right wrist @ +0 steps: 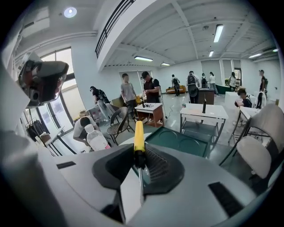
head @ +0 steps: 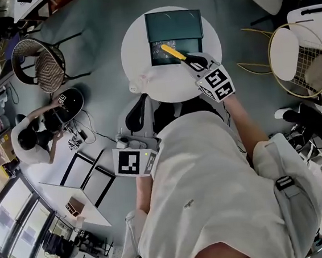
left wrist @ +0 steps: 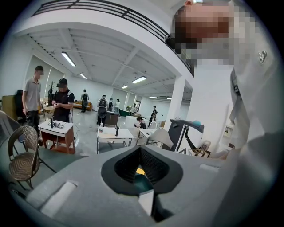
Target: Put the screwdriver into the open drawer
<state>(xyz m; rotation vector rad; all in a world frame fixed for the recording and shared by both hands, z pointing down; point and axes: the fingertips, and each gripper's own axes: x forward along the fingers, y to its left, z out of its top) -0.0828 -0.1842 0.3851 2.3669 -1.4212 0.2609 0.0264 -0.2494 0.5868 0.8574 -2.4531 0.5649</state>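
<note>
Right claw [head: 192,63] is clamped tight on the screwdriver [head: 171,53]. It grips the dark end just past the handle, so the yellow handle pokes out ahead of the jaws and the metal shaft runs back between them. The tool hangs in the air over the open drawer [head: 160,56] and isn't resting on anything that I can see. That drawer sticks out of a dark green cabinet [head: 173,26] parked at the far edge of a small round white table [head: 171,87], and the handle's tip angles toward the drawer's far left corner. There's some stuff inside the drawer but I can't make out what it is.

Left claw [left wrist: 140,153] is down low beside the person's body, off the near edge of the table. Its jaws are pinched together at the tips with nothing held between them.

A clear water bottle [right wrist: 96,138] stands by the table's left edge. Off to the left there's a wicker chair [head: 42,63] on the floor, and someone in a white top [head: 28,140] is crouched over some gear.
</note>
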